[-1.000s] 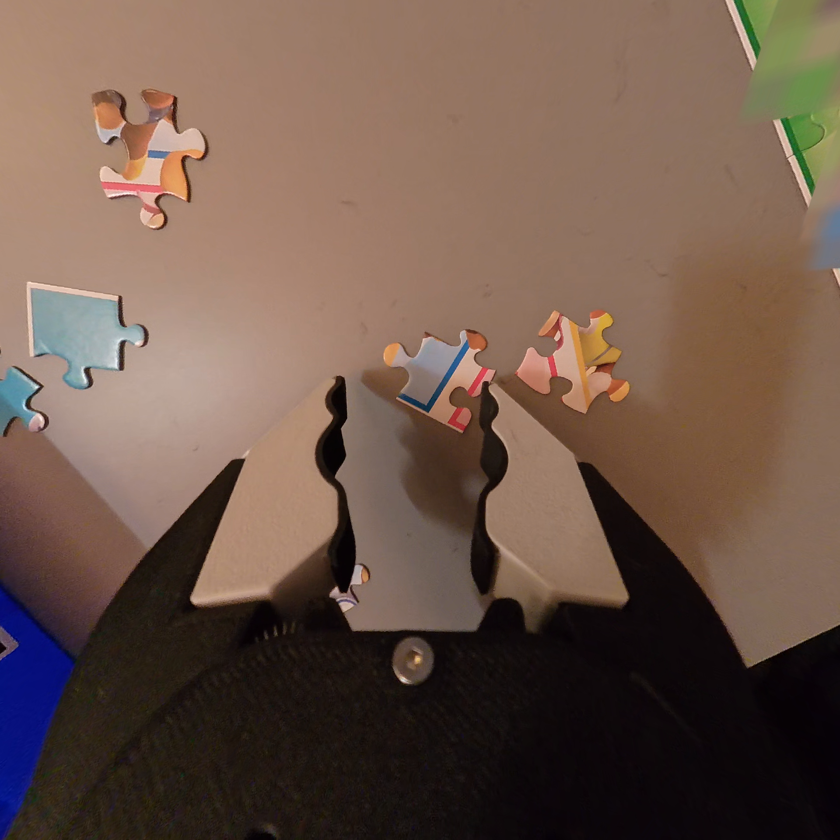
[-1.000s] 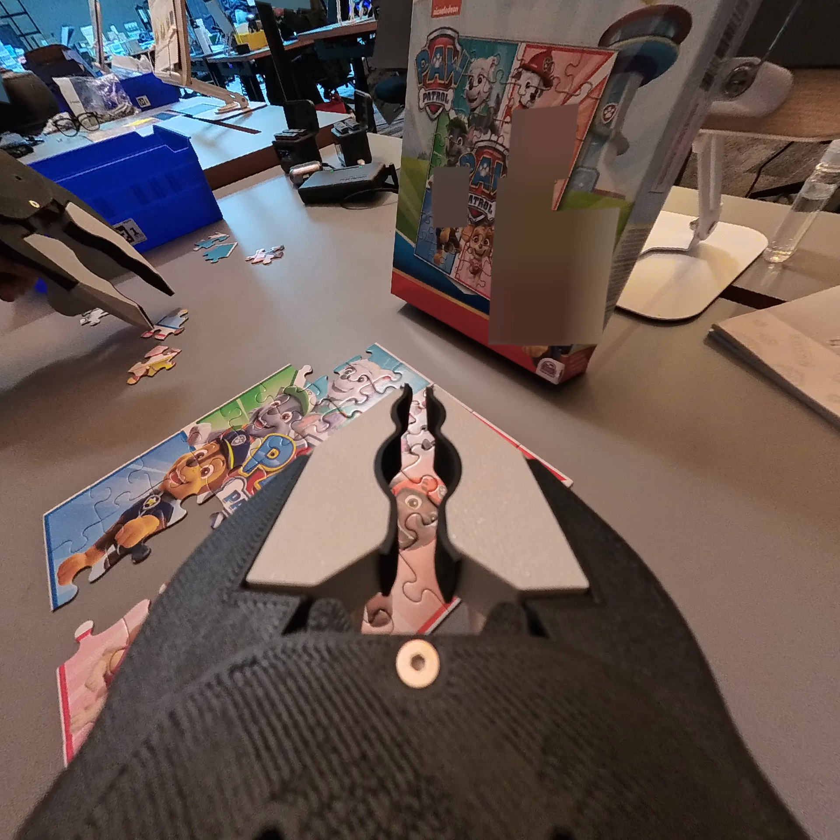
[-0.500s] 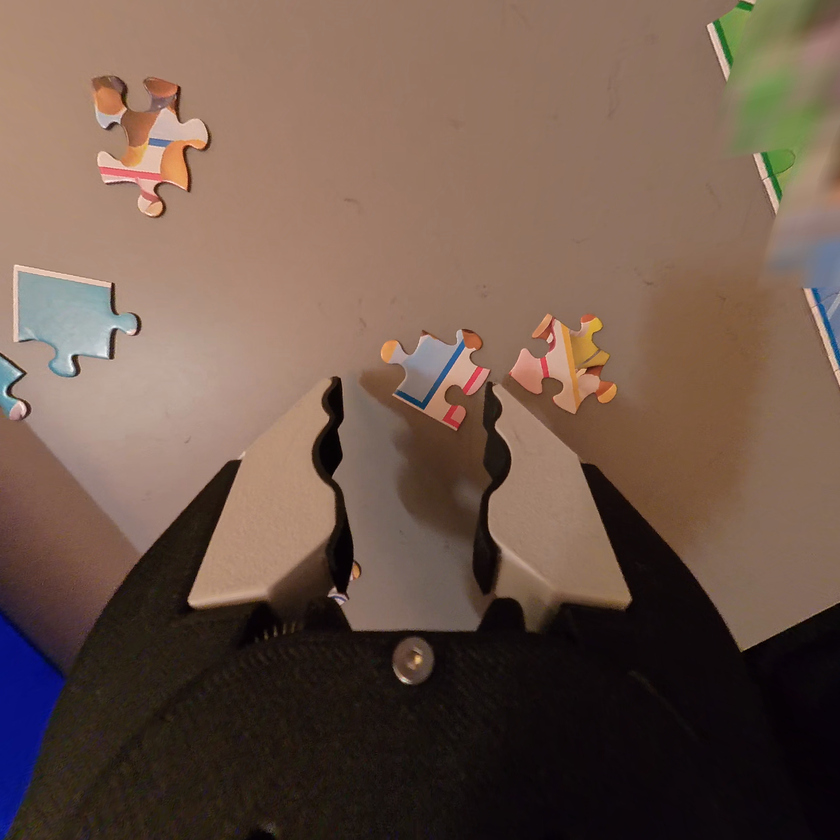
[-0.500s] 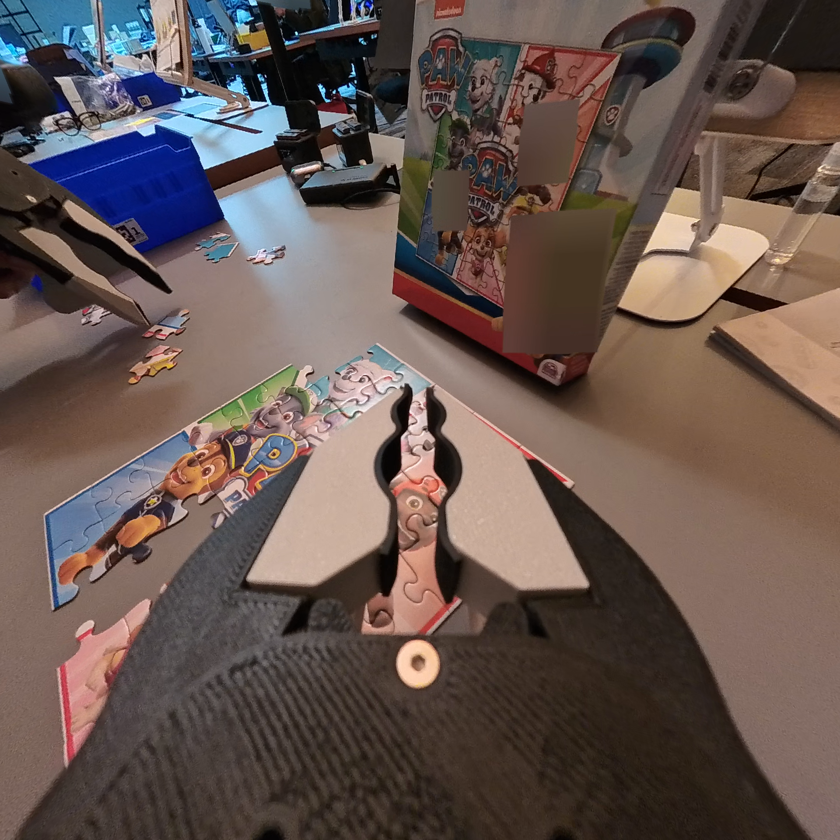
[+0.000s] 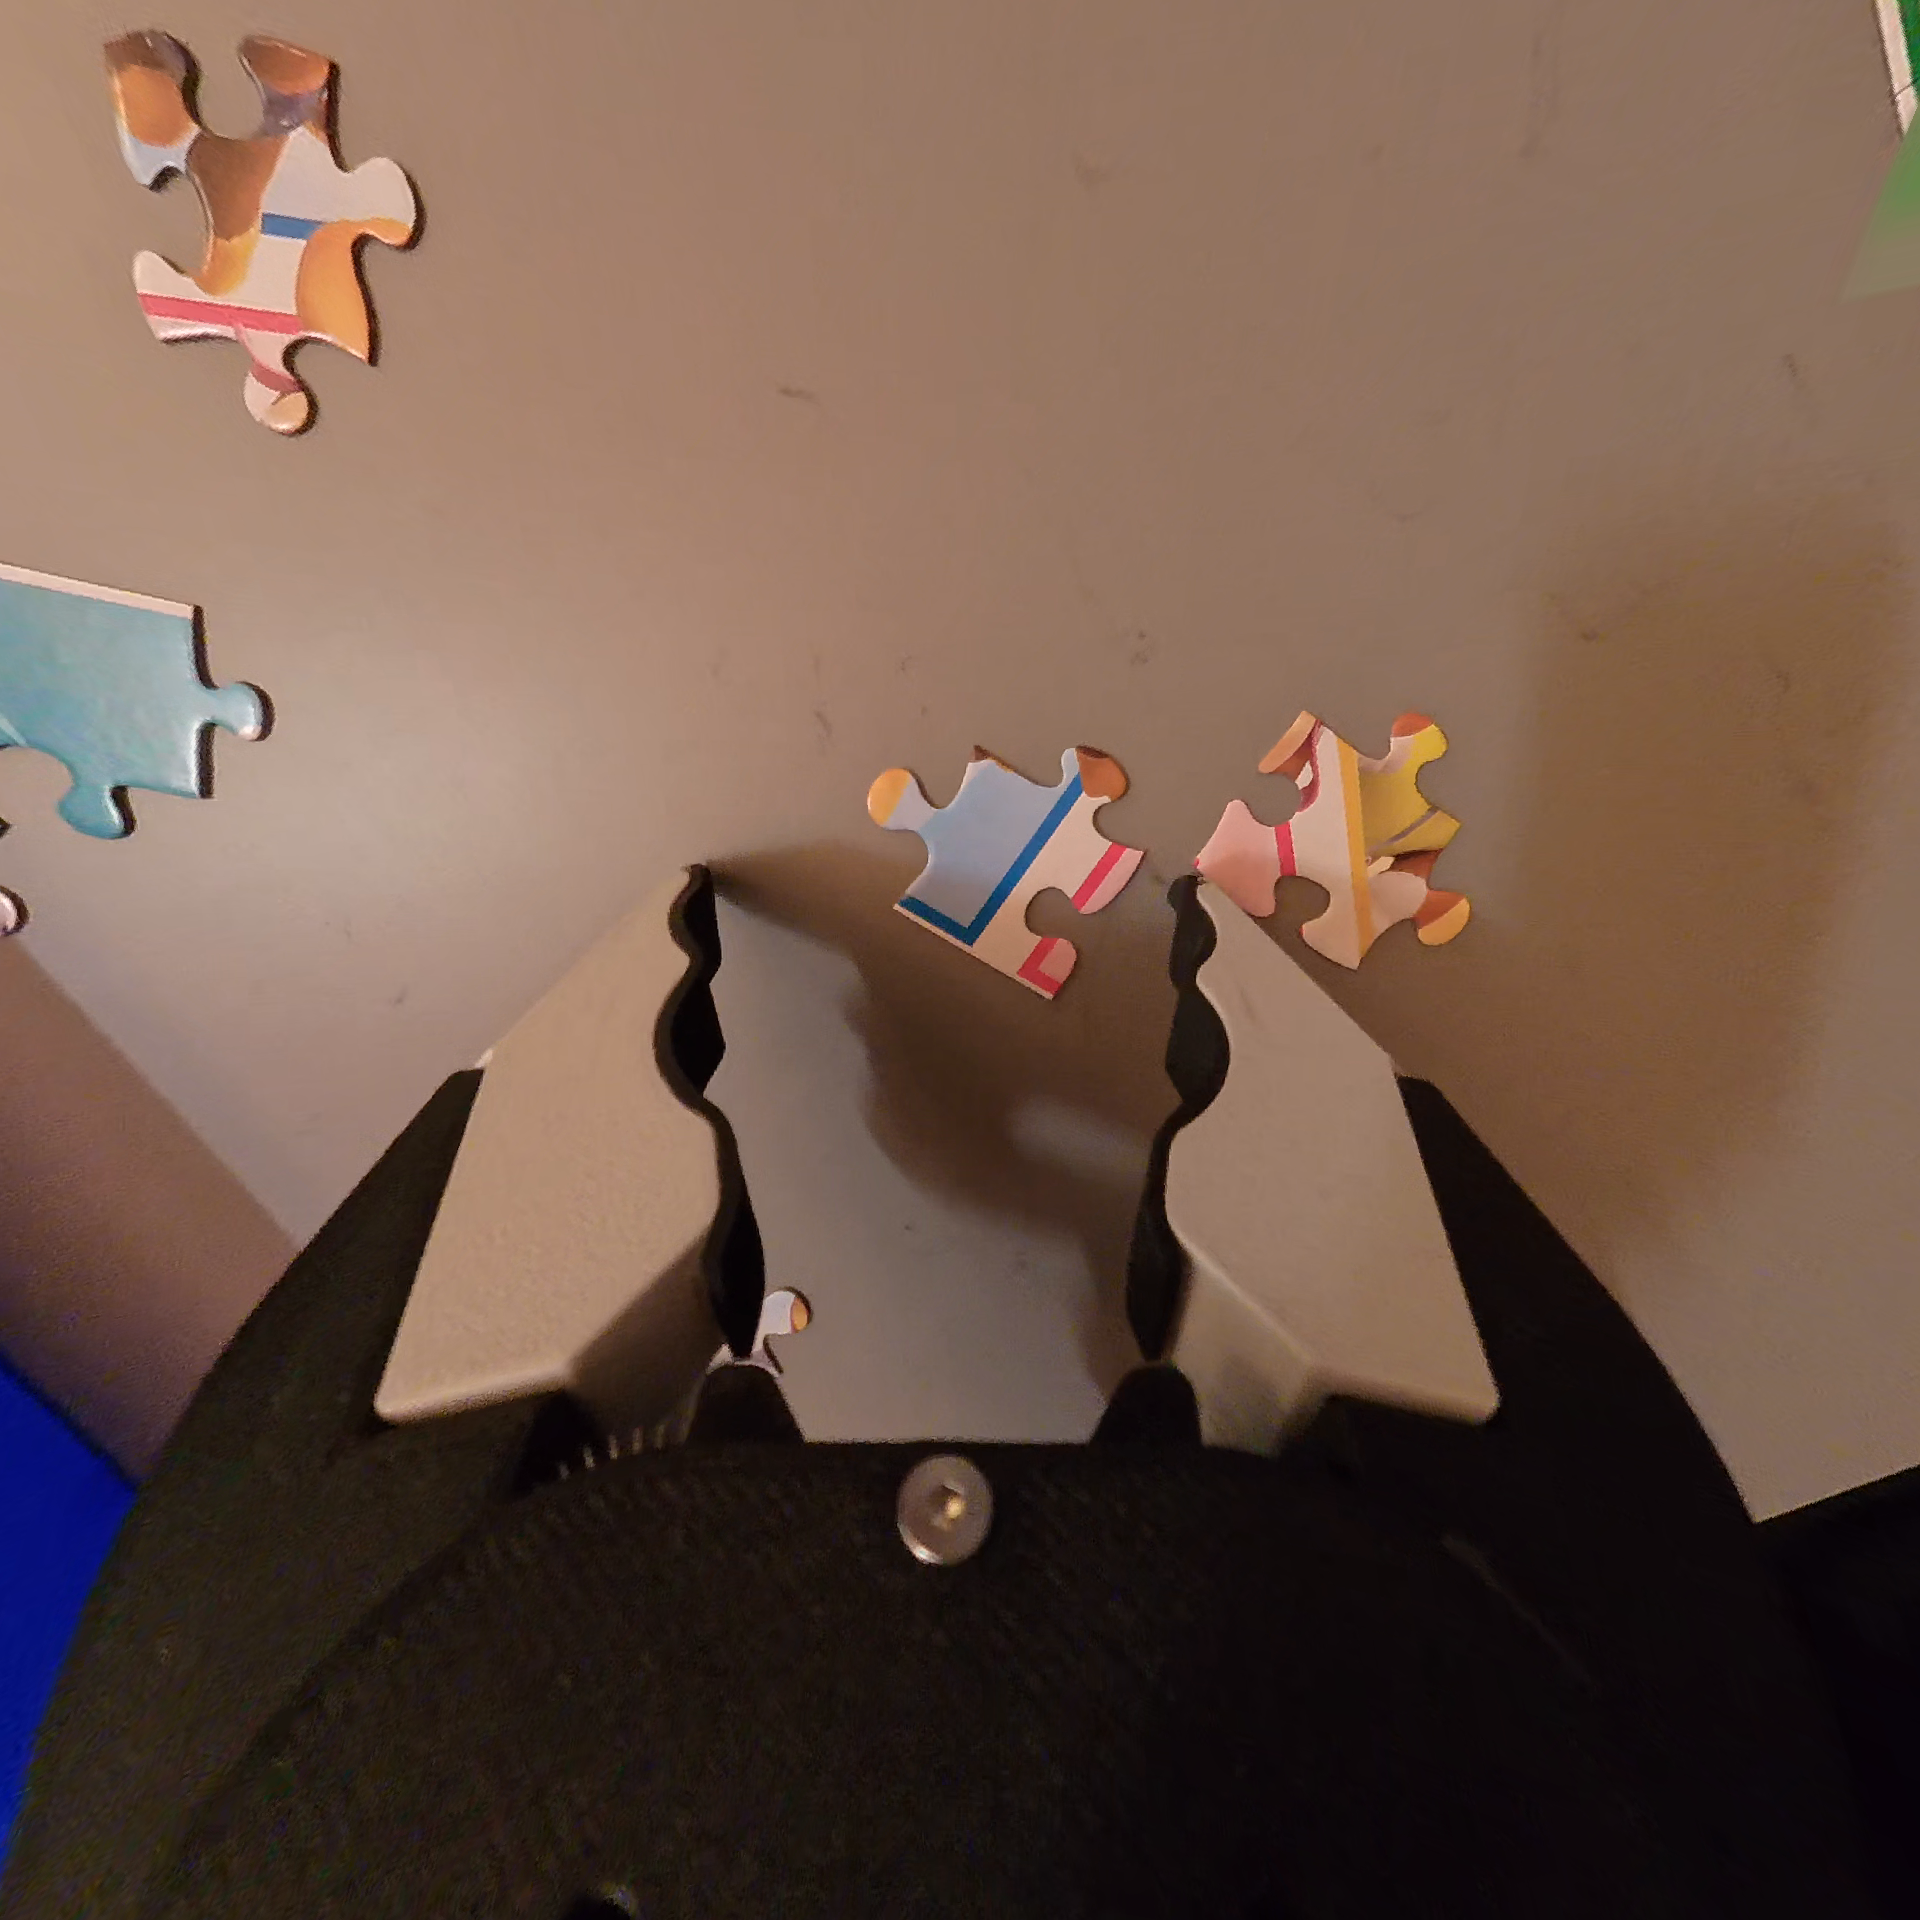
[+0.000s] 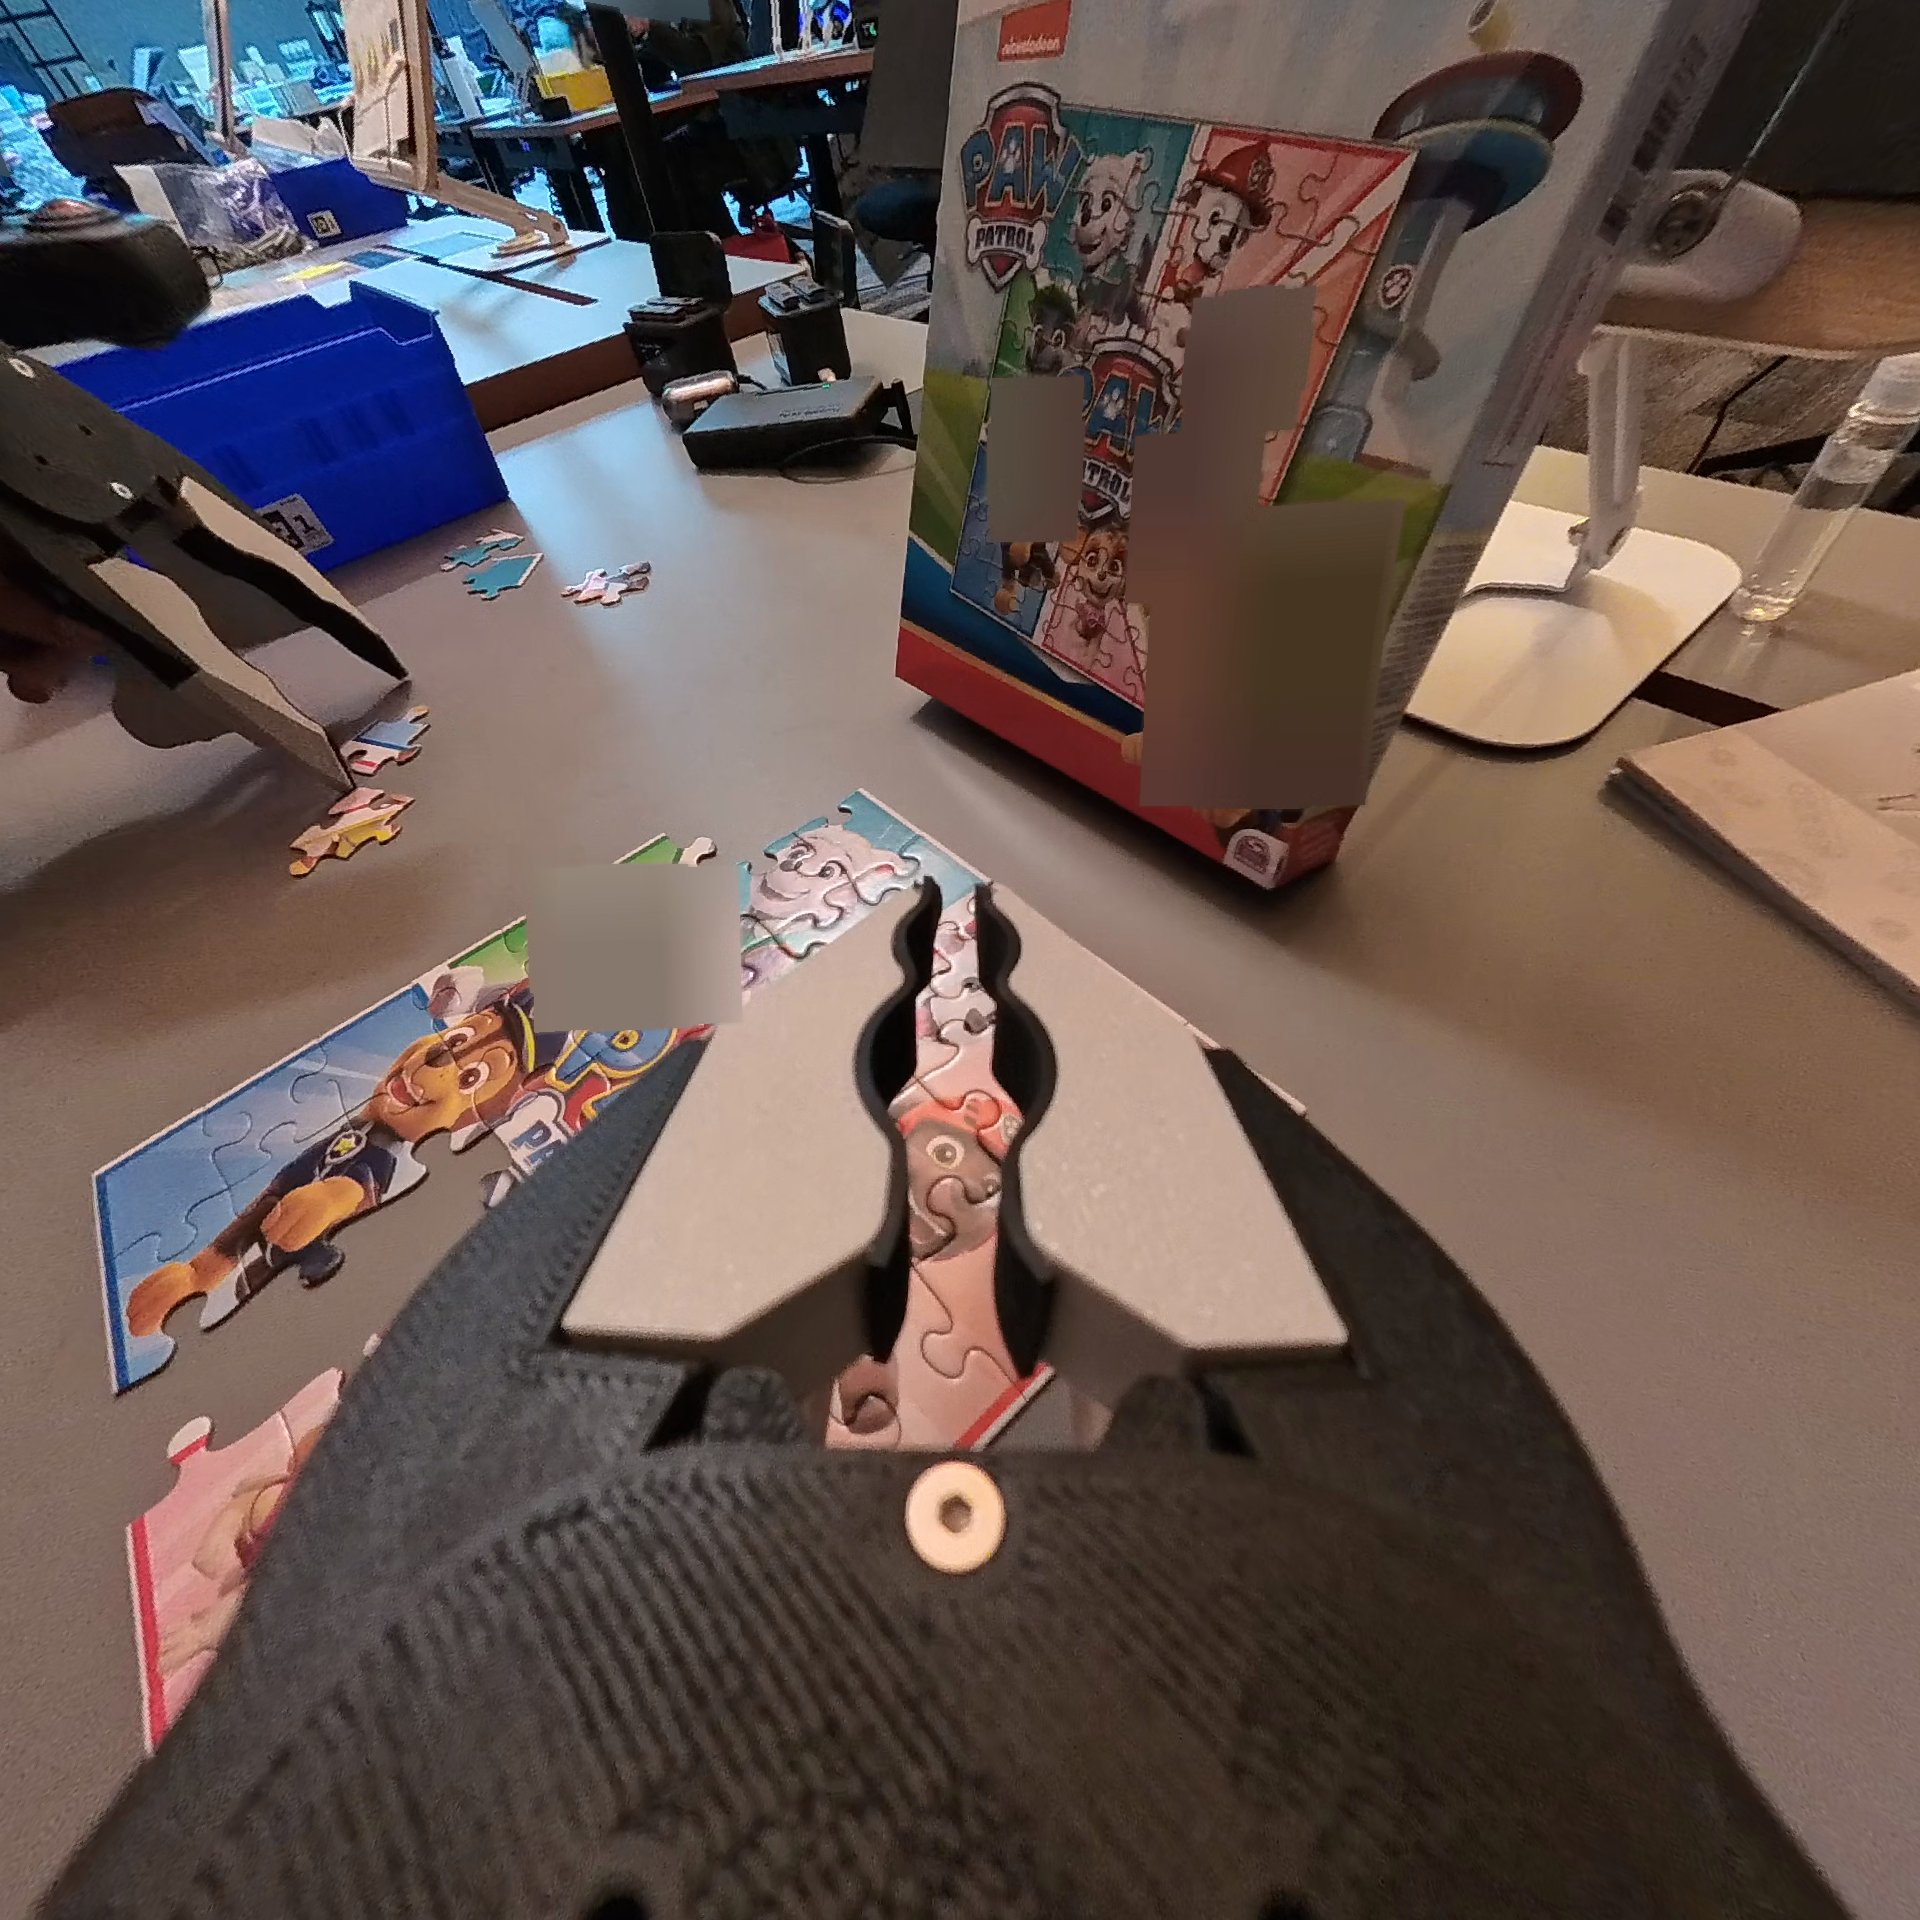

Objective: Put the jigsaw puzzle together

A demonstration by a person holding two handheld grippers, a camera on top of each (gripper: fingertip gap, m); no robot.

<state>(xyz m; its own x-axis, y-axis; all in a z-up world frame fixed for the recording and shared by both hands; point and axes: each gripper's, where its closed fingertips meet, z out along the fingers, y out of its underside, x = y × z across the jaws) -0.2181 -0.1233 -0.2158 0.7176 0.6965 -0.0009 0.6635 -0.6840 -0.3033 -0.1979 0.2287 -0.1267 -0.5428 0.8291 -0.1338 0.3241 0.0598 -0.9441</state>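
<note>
Change: the left gripper (image 5: 940,883) stands with its jaws wider apart than half a second ago; its right finger (image 5: 1195,935) has shifted from beside the blue-striped piece (image 5: 1003,868) to the edge of the pink-yellow piece (image 5: 1340,842). The right gripper (image 6: 956,899) has kept its place.

Left jaws: wide apart, nothing between the pads. The blue-striped piece lies flat on the table (image 5: 935,416) just ahead of the gap, nearer the right finger, apart from both pads.

Right jaws: almost together, a narrow slit between the tips, nothing clamped; they hang over the assembled puzzle (image 6: 312,1132).

Left wrist view only: seen from above, the two near pieces lie side by side without touching. An orange-brown piece (image 5: 260,218) and a teal piece (image 5: 104,707) lie well apart to the upper left. A small bit of another piece (image 5: 779,1325) peeps out beside the base of the left finger. A blue patch (image 5: 42,1507) shows at the lower left edge.

Right wrist view only: the left gripper from the side, tilted down, its near fingertip at the table between the two pieces. The puzzle box (image 6: 1174,436) stands upright behind the puzzle. A blue bin (image 6: 301,416) stands behind the left gripper, with teal and pink pieces (image 6: 551,571) before it. A white stand base (image 6: 1579,623), a clear bottle (image 6: 1829,488) and a paper pad (image 6: 1787,821) lie to the right.
</note>
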